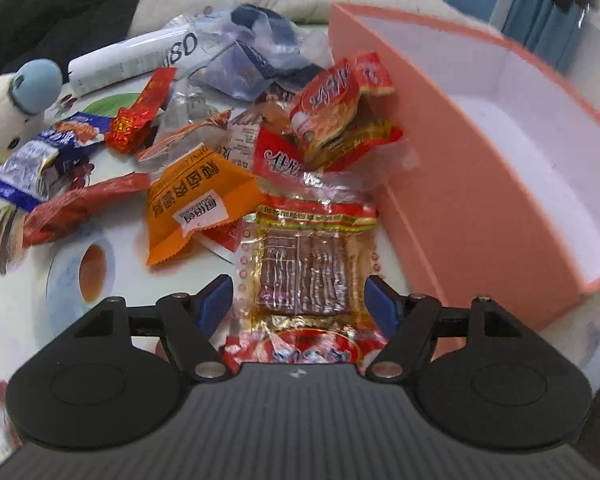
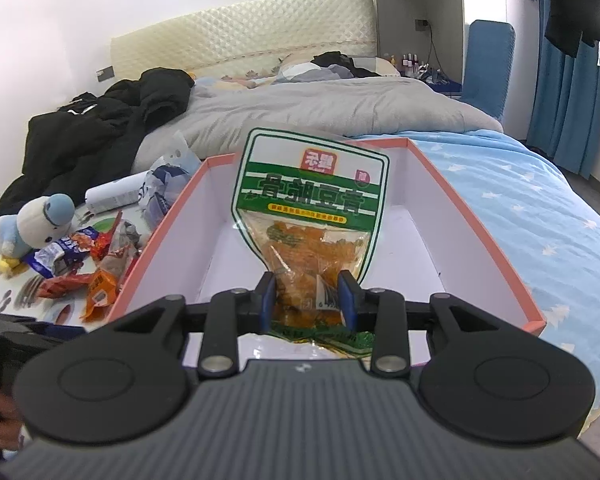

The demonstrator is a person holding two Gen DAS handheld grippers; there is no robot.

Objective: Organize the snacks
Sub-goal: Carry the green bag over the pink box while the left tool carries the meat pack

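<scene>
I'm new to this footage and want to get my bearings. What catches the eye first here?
The green-and-white snack bag stands out first, clamped upright in the right gripper over the pink box. Next comes the bright heap of snack packets on the table left of the box, where the open left gripper straddles a clear packet of brown strips. A small plush toy sits at the heap's far left.

White tube (image 1: pixel 132 62): letters "USD" (partly cut off). Orange packet (image 1: pixel 198 204): Chinese print, label reading roughly "厨倍爽", upside down. Green-and-white bag (image 2: pixel 312 208): large green Chinese characters under a red logo, mirrored, not clearly readable.
</scene>
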